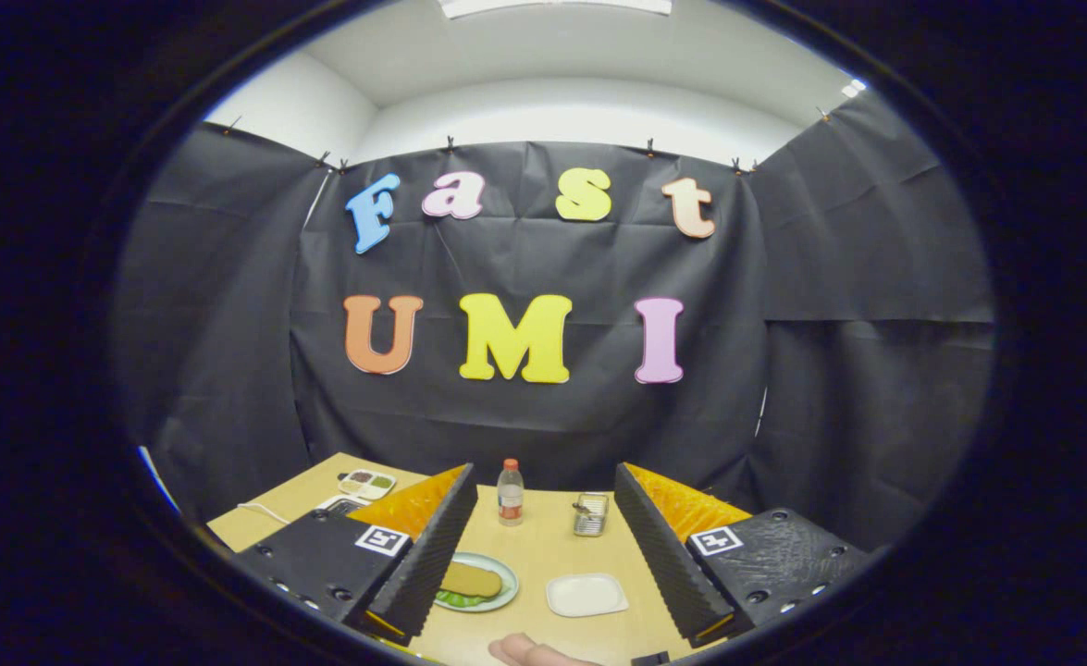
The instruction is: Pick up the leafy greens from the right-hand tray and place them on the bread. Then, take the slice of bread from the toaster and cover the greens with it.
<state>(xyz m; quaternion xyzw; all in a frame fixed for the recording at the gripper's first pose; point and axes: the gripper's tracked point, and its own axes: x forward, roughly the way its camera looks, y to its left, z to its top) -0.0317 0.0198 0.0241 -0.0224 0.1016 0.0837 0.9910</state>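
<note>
both fingers of the gripper (543, 555) stand apart, holding nothing; bread (471, 580) already covers the greens (455, 599), so only withdrawal seems left.

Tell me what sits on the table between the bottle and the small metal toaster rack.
Nothing: in the gripper view the bottle and the toaster rack stand apart beyond the open tongs, with bare table between them.
</note>
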